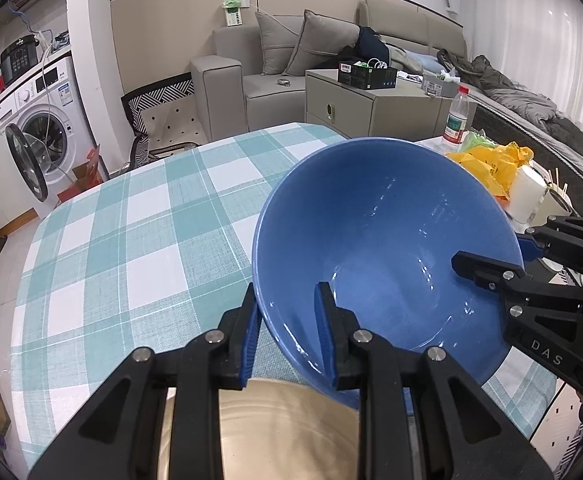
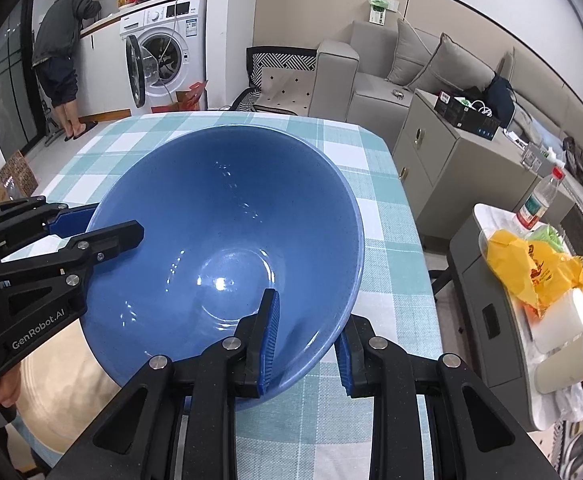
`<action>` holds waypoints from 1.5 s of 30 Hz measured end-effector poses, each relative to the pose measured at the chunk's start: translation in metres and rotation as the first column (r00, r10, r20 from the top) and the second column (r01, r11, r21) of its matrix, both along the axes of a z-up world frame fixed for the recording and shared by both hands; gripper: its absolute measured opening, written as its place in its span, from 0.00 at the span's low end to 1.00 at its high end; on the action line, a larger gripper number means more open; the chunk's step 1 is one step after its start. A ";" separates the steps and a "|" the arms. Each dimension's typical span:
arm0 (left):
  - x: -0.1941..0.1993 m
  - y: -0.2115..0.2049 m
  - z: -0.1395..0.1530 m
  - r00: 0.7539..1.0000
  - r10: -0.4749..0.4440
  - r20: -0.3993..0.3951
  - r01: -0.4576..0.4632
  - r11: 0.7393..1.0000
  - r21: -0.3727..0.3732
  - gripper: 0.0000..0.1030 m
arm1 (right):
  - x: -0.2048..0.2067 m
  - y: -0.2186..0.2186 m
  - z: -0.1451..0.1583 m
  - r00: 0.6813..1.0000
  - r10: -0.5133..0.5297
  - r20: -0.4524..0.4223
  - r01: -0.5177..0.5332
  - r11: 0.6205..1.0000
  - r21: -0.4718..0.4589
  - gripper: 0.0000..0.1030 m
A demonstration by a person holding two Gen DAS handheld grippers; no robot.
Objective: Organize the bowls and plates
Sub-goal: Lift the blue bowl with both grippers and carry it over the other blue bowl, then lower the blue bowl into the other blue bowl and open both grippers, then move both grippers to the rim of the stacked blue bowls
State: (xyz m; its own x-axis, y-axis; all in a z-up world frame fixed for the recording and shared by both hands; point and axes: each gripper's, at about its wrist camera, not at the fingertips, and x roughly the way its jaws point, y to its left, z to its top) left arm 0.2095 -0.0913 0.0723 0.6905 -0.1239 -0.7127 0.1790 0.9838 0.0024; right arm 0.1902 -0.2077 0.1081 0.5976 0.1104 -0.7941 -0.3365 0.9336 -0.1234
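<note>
Checked teal-and-white cloth covers the tabletop (image 1: 131,216), and everything I describe sits relative to the blue bowl (image 1: 383,240) at its near edge. I hold that bowl with both grippers at once, tilted so its mouth opens toward me and its far rim stands higher than the near one. My left gripper (image 1: 289,334) pinches the bowl's near-left rim, one finger outside the wall and one inside, pads pressed against the glaze. My right gripper (image 2: 309,338) pinches the near-right rim the same way, one finger inside the bowl (image 2: 227,248), the other outside. Directly beneath the bowl, toward me, lies a cream plate (image 1: 287,428) with faint rings; whether the bowl's base touches it I cannot tell. Beyond the bowl the cloth runs to the far edge. To the bowl's right, off the tabletop, a yellow bag (image 2: 531,264) and a water bottle (image 2: 539,200) rest on a lower side table. Behind stand a grey sofa (image 1: 275,64) and a washing machine (image 2: 167,52).
</note>
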 end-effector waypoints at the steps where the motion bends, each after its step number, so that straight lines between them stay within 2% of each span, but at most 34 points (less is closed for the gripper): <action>1: 0.000 0.000 0.000 1.000 0.000 0.000 0.000 1.000 0.004 0.24 | 0.000 0.000 0.000 1.000 0.000 0.003 0.000 1.000 -0.001 0.25; 20: -0.006 -0.002 0.000 1.000 -0.006 -0.011 0.006 1.000 0.013 0.25 | -0.006 -0.002 0.004 1.000 -0.002 0.022 0.002 1.000 -0.003 0.29; 26: -0.006 0.000 -0.002 1.000 -0.012 -0.022 0.012 1.000 0.011 0.28 | -0.008 -0.012 0.010 0.999 -0.010 0.035 0.009 1.000 0.028 0.36; 28: -0.007 0.002 -0.001 1.000 -0.007 -0.020 0.007 1.000 0.008 0.39 | -0.008 -0.018 0.012 0.999 -0.015 0.034 0.013 0.999 0.045 0.39; 30: -0.008 0.004 0.000 1.000 -0.004 -0.015 0.004 1.000 0.008 0.40 | -0.008 -0.026 0.013 0.999 -0.026 0.028 0.024 0.997 0.073 0.46; 32: -0.009 0.006 0.000 1.000 0.000 -0.014 0.000 1.000 0.004 0.44 | -0.007 -0.034 0.013 0.999 -0.032 0.020 0.030 0.994 0.101 0.47; 33: -0.009 0.007 0.001 1.000 0.002 -0.014 -0.002 1.000 -0.001 0.52 | -0.007 -0.037 0.014 0.999 -0.037 0.017 0.035 0.993 0.115 0.49; 36: -0.008 0.013 0.001 1.000 0.006 -0.027 -0.007 0.999 -0.042 0.54 | -0.006 -0.046 0.015 0.999 -0.049 0.018 0.046 0.987 0.156 0.66; 39: -0.008 0.015 0.001 0.999 0.018 -0.029 -0.019 0.999 -0.048 0.55 | -0.006 -0.053 0.016 0.998 -0.056 0.019 0.051 0.978 0.202 0.75; 41: -0.008 0.016 0.002 0.999 0.025 -0.029 -0.026 0.998 -0.051 0.60 | -0.007 -0.053 0.015 0.998 -0.055 0.020 0.049 0.975 0.218 0.82; 43: -0.009 0.018 0.004 0.999 0.036 -0.020 -0.038 0.997 -0.062 0.81 | -0.009 -0.051 0.014 0.998 -0.051 0.022 0.045 0.973 0.226 0.85; 45: -0.012 0.019 0.006 0.999 0.045 -0.003 -0.045 0.997 -0.067 0.85 | -0.010 -0.050 0.013 0.998 -0.050 0.023 0.043 0.971 0.233 0.89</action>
